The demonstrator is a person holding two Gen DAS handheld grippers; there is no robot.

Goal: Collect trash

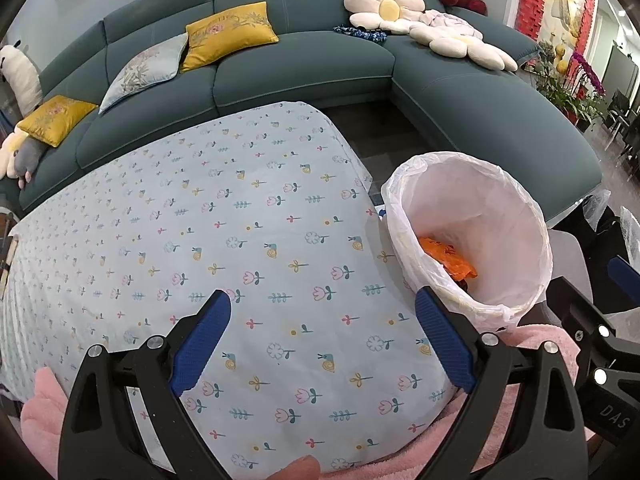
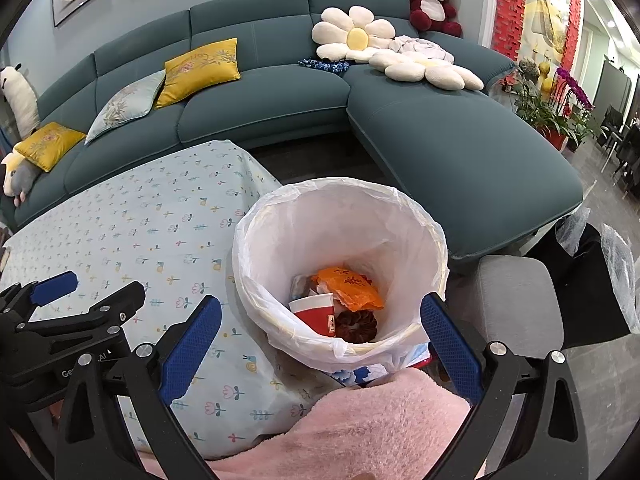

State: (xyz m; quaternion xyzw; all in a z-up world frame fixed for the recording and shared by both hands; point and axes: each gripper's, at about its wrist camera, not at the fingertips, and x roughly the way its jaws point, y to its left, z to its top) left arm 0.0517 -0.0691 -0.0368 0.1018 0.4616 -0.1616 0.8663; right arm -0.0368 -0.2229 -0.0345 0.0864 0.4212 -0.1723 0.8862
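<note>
Both claws are wide apart and hold nothing. The left gripper [image 1: 324, 344] hangs over the flowery tablecloth [image 1: 200, 220], and I see no trash on it. The right gripper [image 2: 320, 344] hangs just by the bin [image 2: 436, 240] beside the table. Inside the white bag lie an orange wrapper [image 2: 352, 286], a red paper cup [image 2: 316, 312] and something brown — so the trash is in. I think the job is nearly done. Best thing now — look all over the cloth slowly for small bits, and don't bump the bin.
</note>
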